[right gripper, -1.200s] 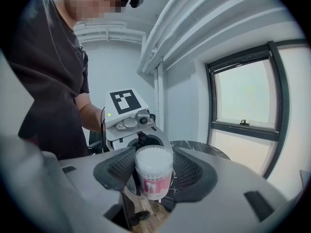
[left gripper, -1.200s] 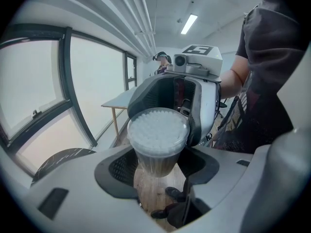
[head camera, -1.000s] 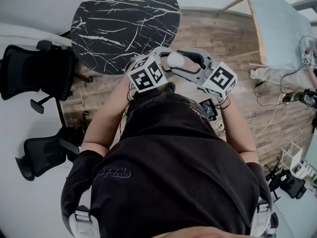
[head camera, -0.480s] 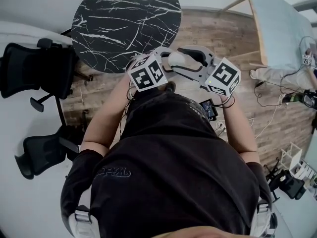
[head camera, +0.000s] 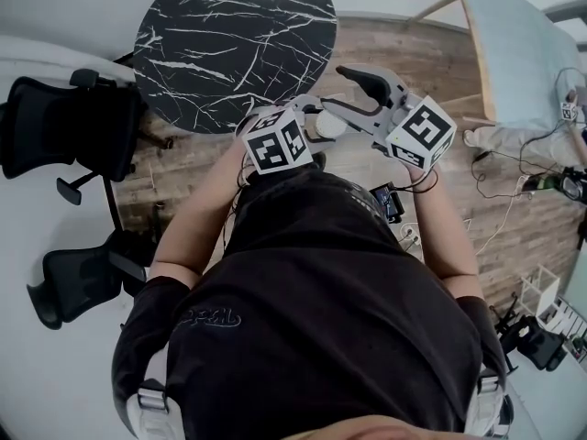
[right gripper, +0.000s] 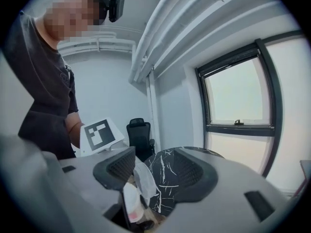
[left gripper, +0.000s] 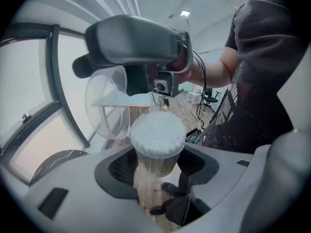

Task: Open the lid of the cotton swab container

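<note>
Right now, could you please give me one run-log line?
left gripper: shut on cotton swab container | lid: open | right gripper: open

Clear cylindrical cotton swab container [left gripper: 156,152]: lower body hidden between the left gripper [left gripper: 158,163] pads. Transparent round lid [left gripper: 104,106]: upper rim covered by the right gripper [right gripper: 153,171] grey body. Round black marble table [head camera: 234,44]: far rim cut off by the head view's top edge
</note>
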